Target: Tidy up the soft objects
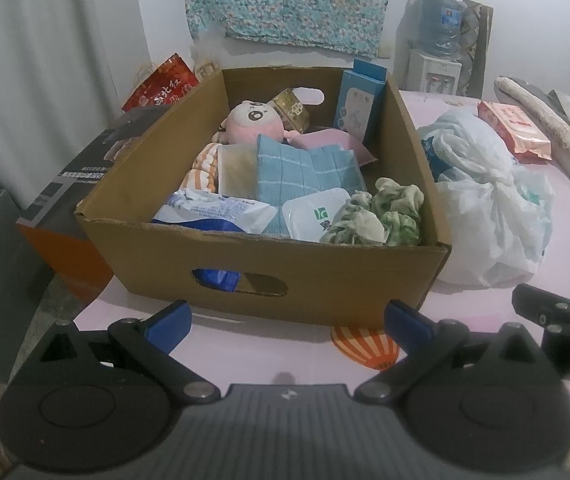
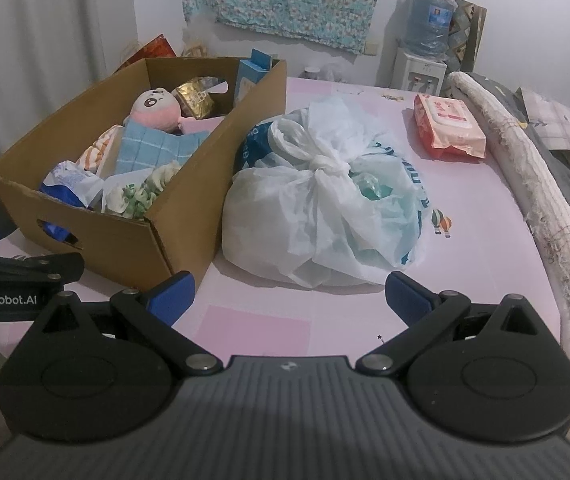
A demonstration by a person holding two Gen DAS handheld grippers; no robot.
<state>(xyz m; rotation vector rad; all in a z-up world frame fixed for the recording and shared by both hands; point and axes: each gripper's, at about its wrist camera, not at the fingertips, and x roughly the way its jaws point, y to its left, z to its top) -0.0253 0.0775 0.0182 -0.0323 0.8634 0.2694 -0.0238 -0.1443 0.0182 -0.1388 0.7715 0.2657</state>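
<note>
In the right wrist view the knotted white plastic bag (image 2: 325, 196) fills the centre of the frame, directly ahead of the right hand-held gripper (image 2: 290, 298), whose blue fingers are spread wide with nothing between them. The bag lies on the pink bed surface (image 2: 253, 332), just beside the right wall of the cardboard box (image 2: 189, 216), which sits at centre left of that frame already loaded with a plush toy, a blue cloth and packets. The bag's longer spread runs roughly across the frame, and its knot faces up (the likeliest grip point, I judge). The pink wipes packet (image 2: 447, 128) lies well apart, in the upper right.

The left hand-held gripper (image 1: 288, 322), likewise wide open and empty, faces the box front at lower centre of its own frame; there the bag appears at centre right. So the right hand is the nearer one, and the bag would travel leftward into the box.
</note>
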